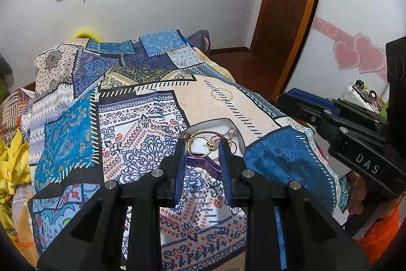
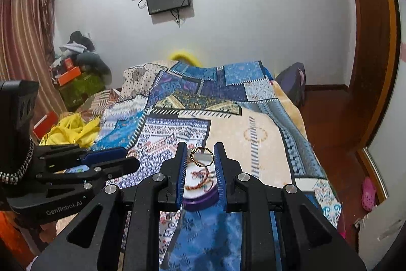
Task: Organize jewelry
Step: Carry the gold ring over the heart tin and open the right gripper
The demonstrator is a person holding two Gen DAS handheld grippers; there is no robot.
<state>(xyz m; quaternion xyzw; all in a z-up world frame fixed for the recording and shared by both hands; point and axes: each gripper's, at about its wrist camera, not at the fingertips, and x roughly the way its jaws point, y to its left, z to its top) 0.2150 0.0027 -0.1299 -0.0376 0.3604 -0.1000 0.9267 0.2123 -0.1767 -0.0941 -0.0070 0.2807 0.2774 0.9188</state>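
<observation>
Step in hand: picking the next piece out of the dish; nothing has been lifted yet, as far as I can judge.

- Left gripper [image 1: 202, 151]: short of the dish's [image 2: 200, 203] near rim, aimed into it. Jaws stand apart with a clear gap; nothing clamped between the pads.
- Gold ring [image 2: 203, 148]: at the dish's far side, tilted, with a small setting on its left edge. In each wrist view it shows in the gap between that gripper's fingers. I cannot tell whether it leans on the rim or lies on the other pieces.
- Red cord bracelets [image 2: 200, 175]: tangled in the dish's middle, just nearer than the ring.
- Dish: white inside, purple rim, resting on the patchwork bedspread [image 1: 142, 118].
- Right gripper [image 2: 199, 154]: near the dish's right side, also aimed at it. Jaws parted. The ring looks close to the left finger here, but the left wrist view shows no ring at this gripper's tips, so I read it as empty.

Next move, my judgement: one gripper goes forward over the near rim, straddles the ring's band and closes gently. The band is thin and may slip or drag the cords.
</observation>
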